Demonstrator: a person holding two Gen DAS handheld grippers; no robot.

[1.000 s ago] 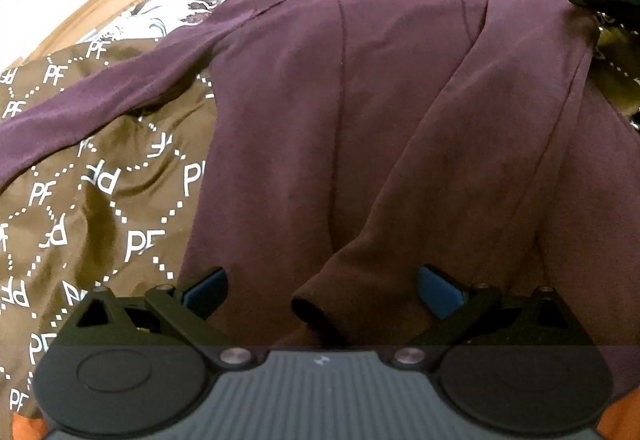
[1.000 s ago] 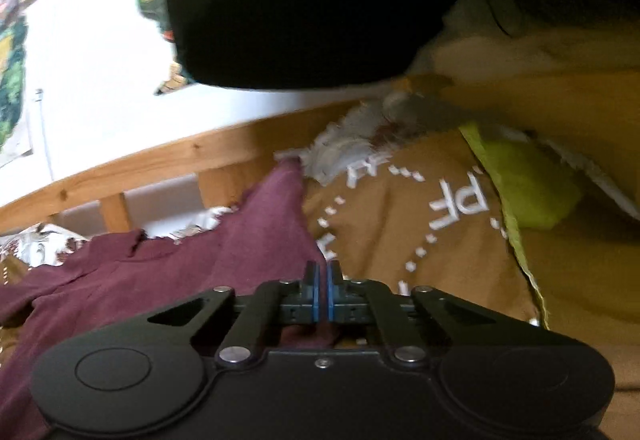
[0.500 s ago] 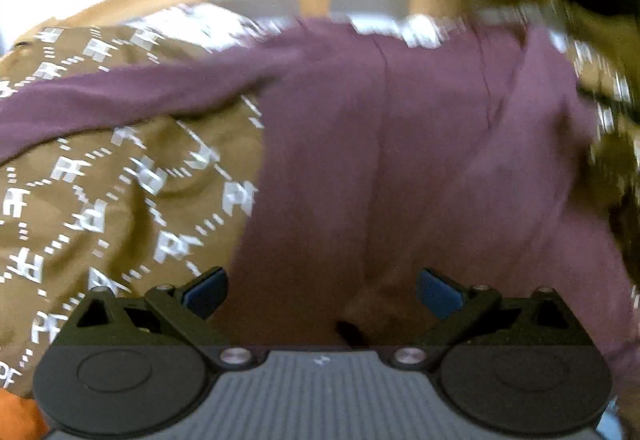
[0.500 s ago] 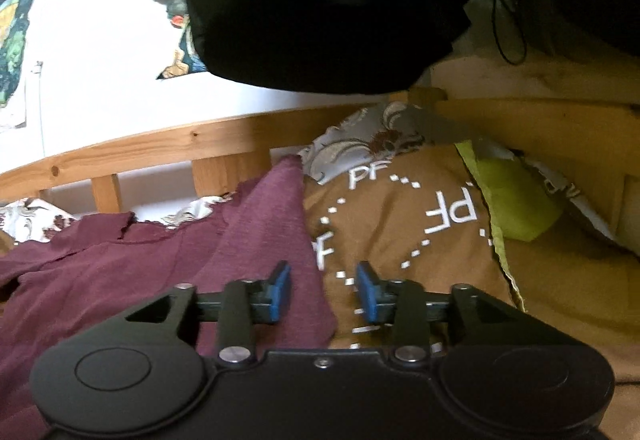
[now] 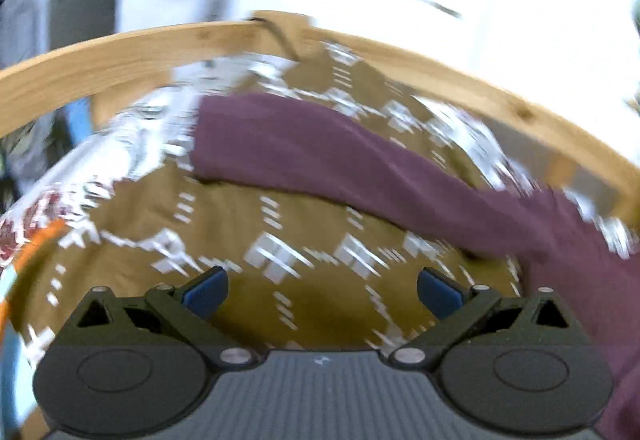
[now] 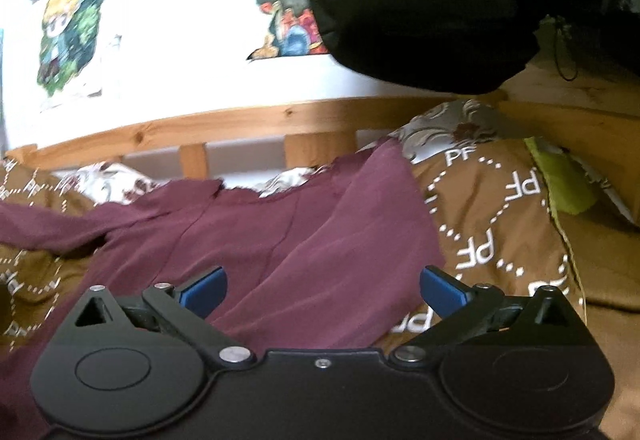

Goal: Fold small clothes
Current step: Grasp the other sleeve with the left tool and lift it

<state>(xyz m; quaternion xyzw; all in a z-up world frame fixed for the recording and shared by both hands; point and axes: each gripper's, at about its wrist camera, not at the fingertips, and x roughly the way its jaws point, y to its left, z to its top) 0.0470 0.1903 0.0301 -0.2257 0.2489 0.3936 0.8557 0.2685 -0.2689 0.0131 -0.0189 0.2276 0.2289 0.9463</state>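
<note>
A maroon long-sleeved top (image 6: pixel 280 240) lies spread on a brown bedspread (image 6: pixel 492 216) printed with white letters. Its right side is folded over the body. In the blurred left wrist view one maroon sleeve (image 5: pixel 320 156) stretches out to the left across the bedspread (image 5: pixel 248 216). My left gripper (image 5: pixel 322 290) is open over bare bedspread, short of that sleeve. My right gripper (image 6: pixel 322 290) hangs just above the folded edge of the top, its jaws opening wide, the blue pads clear of the cloth.
A wooden bed rail (image 6: pixel 240 124) with slats runs along the far side, against a white wall with pictures (image 6: pixel 68 32). A black object (image 6: pixel 416 0) hangs at the upper right. A lime-green cloth (image 6: pixel 560 180) lies at the right, a floral sheet (image 6: pixel 452 128) behind.
My right gripper has let go of the top's folded edge and pulled back. My left gripper has swung left from the top's body to the outstretched sleeve, staying open.
</note>
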